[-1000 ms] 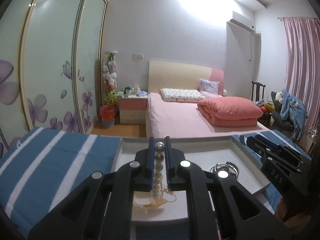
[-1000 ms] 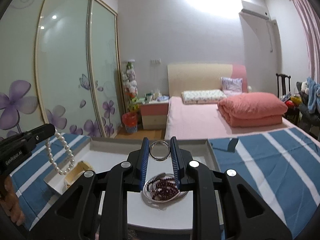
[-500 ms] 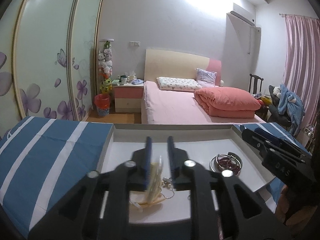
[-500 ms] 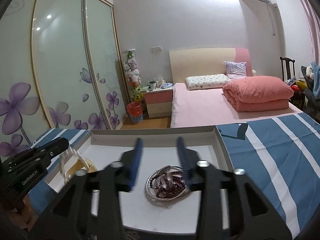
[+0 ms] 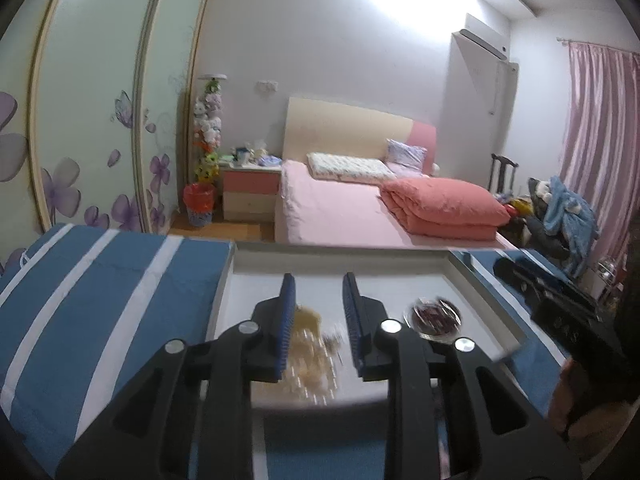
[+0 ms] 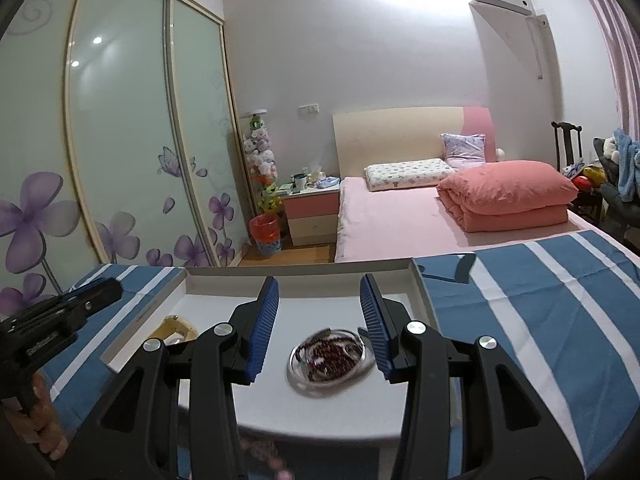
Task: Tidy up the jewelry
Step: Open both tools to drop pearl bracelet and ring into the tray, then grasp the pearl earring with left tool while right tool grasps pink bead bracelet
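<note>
Judging from how things lie, the sorting looks well advanced: both claws are spread with nothing between their blue pads, and the jewelry rests inside the shallow white tray (image 6: 420, 280) on the blue-and-white striped cloth (image 6: 560, 320). The left claw (image 5: 318, 322) hovers over a blurred yellowish heap (image 5: 308, 354) (pale beads and perhaps a fine chain, too smeared to tell apart) near the tray's left part. The right claw (image 6: 318, 324) hangs wide above a small glass dish (image 6: 327, 356) holding dark red beads (image 6: 330, 352), toward the tray's right part. What may be left is tidying the loose heap, which seems to lie partly on a yellowish holder (image 6: 176, 326); I cannot tell whether that counts as placed. Each tray's near edge is cut off behind the claw bodies, so any pieces lying there are hidden.
</note>
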Demonstrator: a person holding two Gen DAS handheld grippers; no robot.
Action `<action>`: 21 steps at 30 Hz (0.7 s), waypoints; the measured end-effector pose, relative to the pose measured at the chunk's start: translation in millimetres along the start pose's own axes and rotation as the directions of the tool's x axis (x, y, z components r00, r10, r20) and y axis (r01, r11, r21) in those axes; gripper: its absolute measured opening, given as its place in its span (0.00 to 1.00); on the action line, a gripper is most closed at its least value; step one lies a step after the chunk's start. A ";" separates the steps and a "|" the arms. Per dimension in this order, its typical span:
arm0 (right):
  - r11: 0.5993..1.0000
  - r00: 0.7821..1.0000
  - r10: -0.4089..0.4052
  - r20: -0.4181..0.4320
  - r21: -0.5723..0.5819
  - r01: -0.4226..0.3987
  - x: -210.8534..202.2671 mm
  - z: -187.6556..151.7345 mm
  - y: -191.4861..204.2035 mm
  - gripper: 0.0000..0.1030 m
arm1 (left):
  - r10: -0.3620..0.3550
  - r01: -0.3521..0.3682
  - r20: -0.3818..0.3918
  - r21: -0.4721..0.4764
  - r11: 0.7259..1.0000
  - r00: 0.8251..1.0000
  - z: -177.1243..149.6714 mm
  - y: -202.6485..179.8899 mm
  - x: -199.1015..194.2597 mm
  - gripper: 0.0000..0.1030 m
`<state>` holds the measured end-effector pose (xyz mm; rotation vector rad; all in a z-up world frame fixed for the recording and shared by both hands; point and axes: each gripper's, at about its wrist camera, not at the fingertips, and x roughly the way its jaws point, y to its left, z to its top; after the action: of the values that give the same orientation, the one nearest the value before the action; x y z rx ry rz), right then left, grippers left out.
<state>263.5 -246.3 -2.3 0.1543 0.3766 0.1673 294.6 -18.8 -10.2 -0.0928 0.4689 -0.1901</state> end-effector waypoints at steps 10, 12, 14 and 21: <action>0.998 0.999 -0.032 0.009 0.045 0.032 -79.2 -20.7 -15.8 0.43 | -0.171 0.185 -0.230 0.041 0.982 0.958 -63.4 -26.3 -55.4 0.33; 0.998 0.999 -0.040 0.006 0.058 0.040 -87.6 -24.3 -18.6 0.43 | -0.183 0.205 -0.257 0.062 0.977 0.949 -73.4 -33.5 -60.1 0.35; 0.996 0.999 -0.051 0.001 0.079 0.050 -97.3 -29.9 -23.3 0.43 | -0.190 0.227 -0.293 0.096 0.969 0.937 -83.2 -46.3 -63.8 0.36; 0.992 0.998 -0.054 -0.018 0.111 0.055 -111.1 -41.0 -34.3 0.43 | -0.111 0.199 -0.399 0.187 0.962 0.910 -111.2 -72.0 -50.7 0.38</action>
<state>150.7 -296.0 -7.0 0.2532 0.4044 0.0935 187.9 -83.9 -77.2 0.1330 0.8317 -0.4227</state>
